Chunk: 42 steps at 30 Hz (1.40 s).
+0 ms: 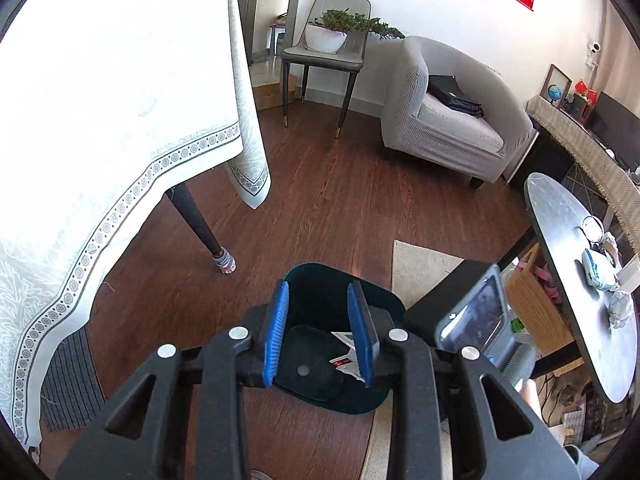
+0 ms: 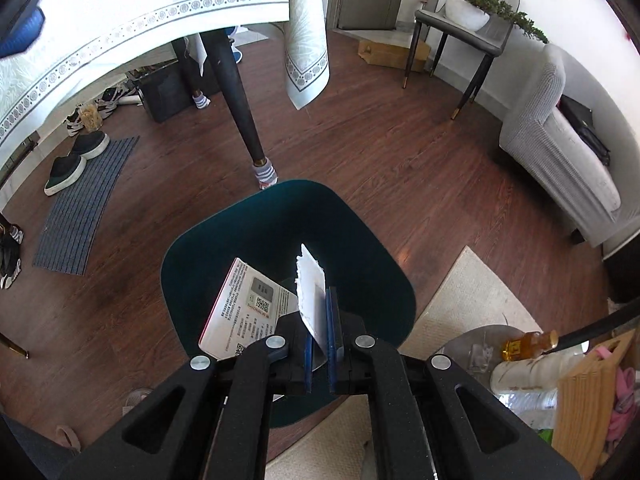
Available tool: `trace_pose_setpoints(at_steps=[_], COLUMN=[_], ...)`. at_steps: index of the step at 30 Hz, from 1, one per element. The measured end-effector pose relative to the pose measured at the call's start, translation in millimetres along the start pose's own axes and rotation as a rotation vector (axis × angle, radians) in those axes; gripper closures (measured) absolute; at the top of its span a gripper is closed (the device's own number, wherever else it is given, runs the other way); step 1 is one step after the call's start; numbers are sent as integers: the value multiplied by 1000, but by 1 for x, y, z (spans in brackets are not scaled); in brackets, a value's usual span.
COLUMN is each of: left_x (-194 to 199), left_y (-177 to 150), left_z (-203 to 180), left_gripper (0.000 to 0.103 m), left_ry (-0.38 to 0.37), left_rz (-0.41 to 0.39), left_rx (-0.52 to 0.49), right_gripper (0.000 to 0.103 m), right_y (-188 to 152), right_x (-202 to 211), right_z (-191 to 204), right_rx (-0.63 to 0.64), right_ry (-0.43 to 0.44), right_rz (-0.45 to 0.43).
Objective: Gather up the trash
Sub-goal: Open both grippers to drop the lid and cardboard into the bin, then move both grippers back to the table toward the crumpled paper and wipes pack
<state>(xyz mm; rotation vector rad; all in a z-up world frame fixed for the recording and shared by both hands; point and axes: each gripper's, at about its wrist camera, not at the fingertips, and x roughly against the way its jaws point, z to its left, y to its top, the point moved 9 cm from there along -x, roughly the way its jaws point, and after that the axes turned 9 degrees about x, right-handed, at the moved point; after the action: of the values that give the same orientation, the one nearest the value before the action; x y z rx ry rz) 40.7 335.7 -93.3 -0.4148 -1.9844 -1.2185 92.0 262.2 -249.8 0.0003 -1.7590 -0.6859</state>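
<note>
Both views ride on hand-held tongs and look steeply down along their fingers at the dark green bin [image 1: 320, 280] on the wooden floor. The left wrist view hangs above the bin's near side, so only part of the bin shows between its left tongs [image 1: 320, 332]. The right wrist view sits closer over the bin [image 2: 200, 264], its right tongs [image 2: 319, 344] above the opening. Beyond the bin, both share the cloth-covered bench [image 1: 100, 100] [image 2: 140, 4], the grey armchair [image 1: 452, 104] [image 2: 560, 152] and the chair with a potted plant [image 1: 324, 40] [image 2: 468, 12].

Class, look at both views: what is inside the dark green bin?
Inside the dark green bin lies a red-and-white paper scrap on its dark floor. The left gripper covers part of it.
</note>
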Motion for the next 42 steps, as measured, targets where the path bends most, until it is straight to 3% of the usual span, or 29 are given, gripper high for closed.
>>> trace_pose_setpoints(at_steps=[2, 4, 5, 14, 24, 34, 42], left_x=[5, 10, 12, 37, 57, 72, 66], left_y=[3, 7, 8, 25, 34, 38, 31], left_z=[-4, -7, -9, -23, -38, -75, -106], left_gripper=[71, 71, 71, 69, 63, 61, 53], left_ry=[-14, -23, -29, -70, -66, -99, -125], left_rz=[-8, -21, -27, -104, -186, -248, -247], left_rx=[8, 9, 12, 1, -16, -33, -54], right_gripper=[92, 54, 49, 48, 46, 45, 43], right_y=[-5, -5, -6, -6, 12, 19, -8], right_x=[-10, -15, -17, -6, 55, 144, 200], right_z=[7, 10, 11, 21, 12, -31, -94], right_rx=[5, -11, -19, 5, 16, -34, -97], right_ry=[-2, 22, 32, 83, 99, 31, -82], right_rz=[28, 23, 21, 10, -112, -271, -338])
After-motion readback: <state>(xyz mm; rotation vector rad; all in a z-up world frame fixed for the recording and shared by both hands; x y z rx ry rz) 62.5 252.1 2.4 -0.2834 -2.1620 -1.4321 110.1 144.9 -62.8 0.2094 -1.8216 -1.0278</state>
